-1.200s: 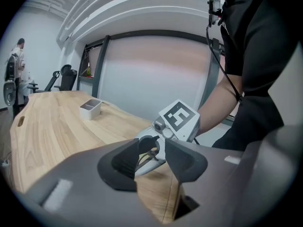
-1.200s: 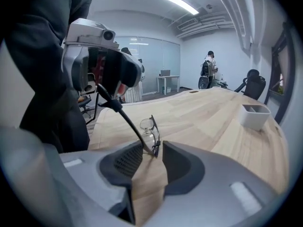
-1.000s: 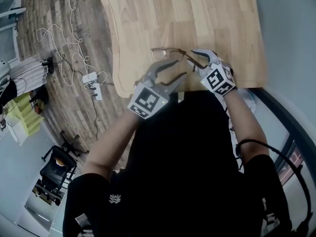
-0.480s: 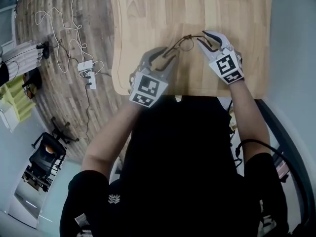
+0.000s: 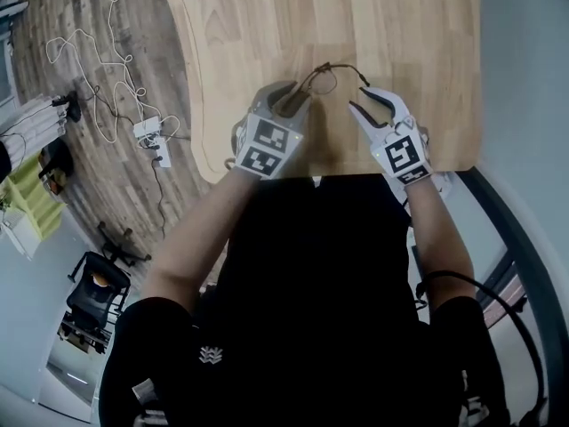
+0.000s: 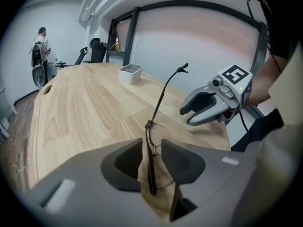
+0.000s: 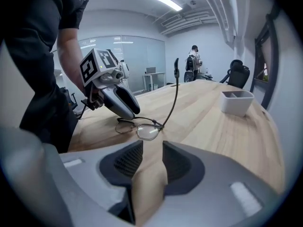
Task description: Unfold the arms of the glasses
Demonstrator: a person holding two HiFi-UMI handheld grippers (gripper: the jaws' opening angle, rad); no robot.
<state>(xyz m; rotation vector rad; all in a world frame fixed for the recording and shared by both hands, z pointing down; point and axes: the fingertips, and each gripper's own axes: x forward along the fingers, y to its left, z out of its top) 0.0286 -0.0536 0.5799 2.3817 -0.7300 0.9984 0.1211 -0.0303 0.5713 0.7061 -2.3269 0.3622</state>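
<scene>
Thin-rimmed glasses lie near the front edge of the wooden table. One arm is unfolded and sticks up from the frame. My left gripper is down over the left half of the glasses. In the left gripper view the frame stands edge-on between the closing jaws, with a gap still showing on either side. My right gripper hovers to the right of the glasses, apart from them. It is open with nothing between its fingers.
A small white tray stands farther back on the table. The table's front edge runs just under both hands. Cables and a power strip lie on the floor at the left. A person stands far off.
My left gripper has come down over the glasses and its jaws have narrowed around the frame. My right gripper has drawn back from the glasses' arm towards the table edge.
</scene>
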